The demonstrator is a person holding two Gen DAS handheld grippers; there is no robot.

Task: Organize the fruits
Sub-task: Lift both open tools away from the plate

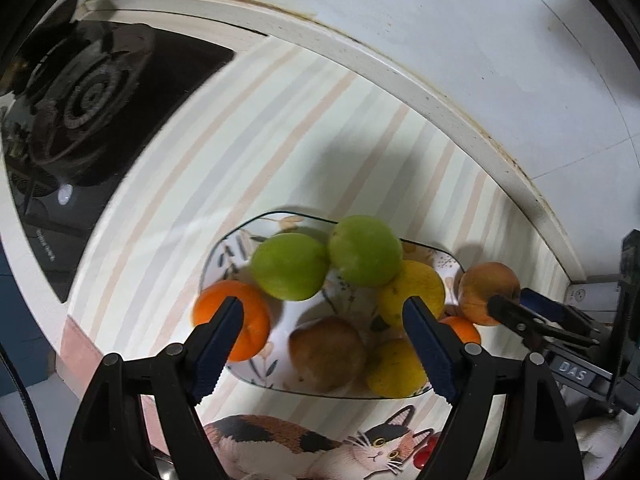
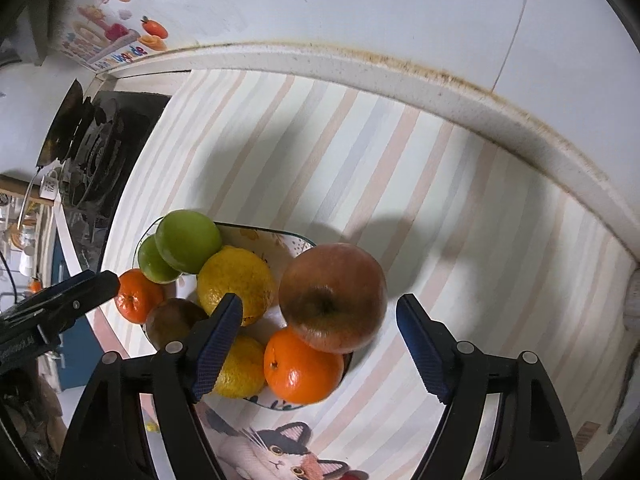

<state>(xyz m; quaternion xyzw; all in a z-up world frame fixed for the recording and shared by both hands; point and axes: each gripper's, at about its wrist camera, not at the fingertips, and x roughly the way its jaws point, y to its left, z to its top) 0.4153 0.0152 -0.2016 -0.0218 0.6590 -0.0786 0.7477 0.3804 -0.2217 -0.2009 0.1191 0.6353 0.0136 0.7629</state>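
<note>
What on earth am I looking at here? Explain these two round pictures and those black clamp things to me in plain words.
No robot here: a person holds a two-finger tool in each hand, and a fisheye camera on each looks forward along its fingers, hence the round pictures. One picture is from the left gripper, the other from the right gripper. Both are open and hold nothing.

Below them, on a striped mat with a cat picture, sits a patterned plate piled with fruit: two green apples, yellow citrus, oranges, a brown fruit and a reddish apple perched at the plate's edge on an orange. A gas stove is further left.
</note>
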